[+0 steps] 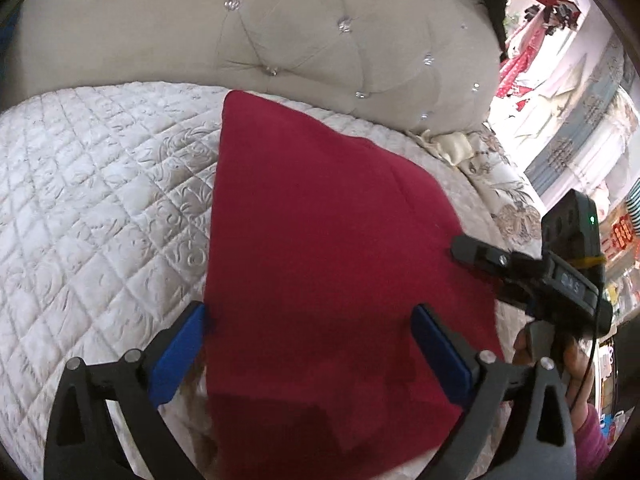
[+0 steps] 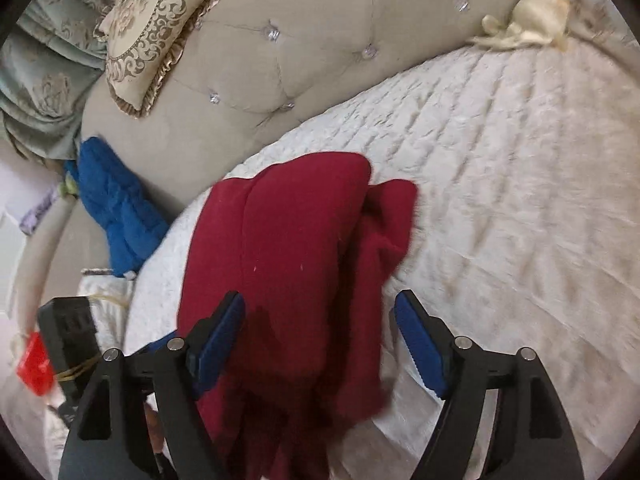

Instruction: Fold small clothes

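Note:
A dark red garment [image 1: 320, 240] lies folded on the white quilted bed [image 1: 92, 184]. My left gripper [image 1: 310, 320] is open above its near part, blue pads either side of the cloth. The right gripper [image 1: 464, 250] shows at the garment's right edge in the left wrist view. In the right wrist view the red garment [image 2: 288, 248] lies folded and partly bunched, and my right gripper [image 2: 318, 316] is open over its near end, holding nothing. The left gripper's body [image 2: 68, 332] shows at the lower left there.
A beige tufted headboard [image 1: 300, 32] curves behind the bed. A blue garment [image 2: 116, 208] lies against it, with a patterned cushion [image 2: 160, 20] above. A cream cloth [image 2: 528, 20] lies at the far bed edge. White quilt [image 2: 520, 200] stretches right of the garment.

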